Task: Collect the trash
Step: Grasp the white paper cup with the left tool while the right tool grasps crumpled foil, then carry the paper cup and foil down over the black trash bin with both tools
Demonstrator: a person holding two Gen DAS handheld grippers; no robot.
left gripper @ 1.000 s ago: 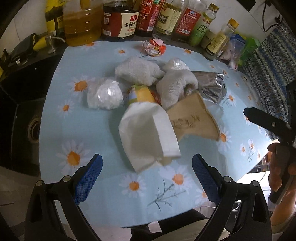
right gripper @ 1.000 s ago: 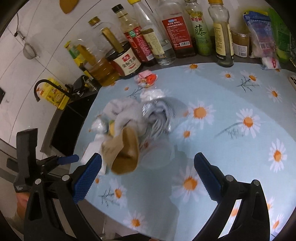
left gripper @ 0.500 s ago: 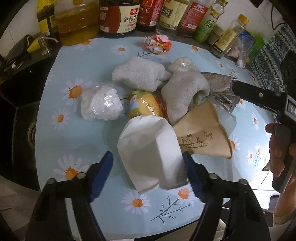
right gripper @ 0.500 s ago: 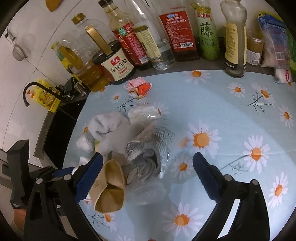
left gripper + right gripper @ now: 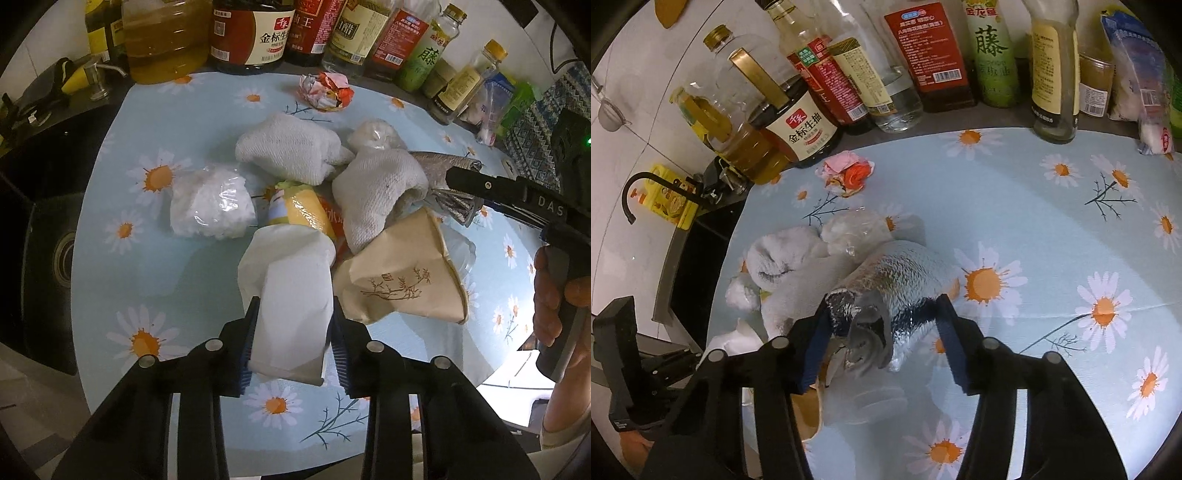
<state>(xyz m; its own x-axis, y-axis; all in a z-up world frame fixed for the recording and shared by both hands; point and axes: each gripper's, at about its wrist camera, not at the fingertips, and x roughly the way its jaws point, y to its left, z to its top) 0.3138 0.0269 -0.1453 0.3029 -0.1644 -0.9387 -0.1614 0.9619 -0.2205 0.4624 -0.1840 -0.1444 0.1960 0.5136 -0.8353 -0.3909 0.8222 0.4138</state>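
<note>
**Both claws closing on trash from the heap**

Left claw (image 5: 293, 332) is clamped on a crushed white paper cup (image 5: 288, 295) at the heap's near edge. The right claw (image 5: 882, 341) has just been closing around a crinkled silver foil bag (image 5: 901, 291), its pads at the sides; a firm grip cannot be confirmed. Lifting is judged next, clear of the soft cloth wads (image 5: 291, 151) on the daisy-print tabletop (image 5: 155, 266).

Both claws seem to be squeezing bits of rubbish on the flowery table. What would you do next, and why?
Probably lift both straight up. The left gripper has just closed on the white paper bag, and the right gripper has been closing around the crumpled silver foil bag, its pads at the sides. Both pieces lie in the pile.
</note>
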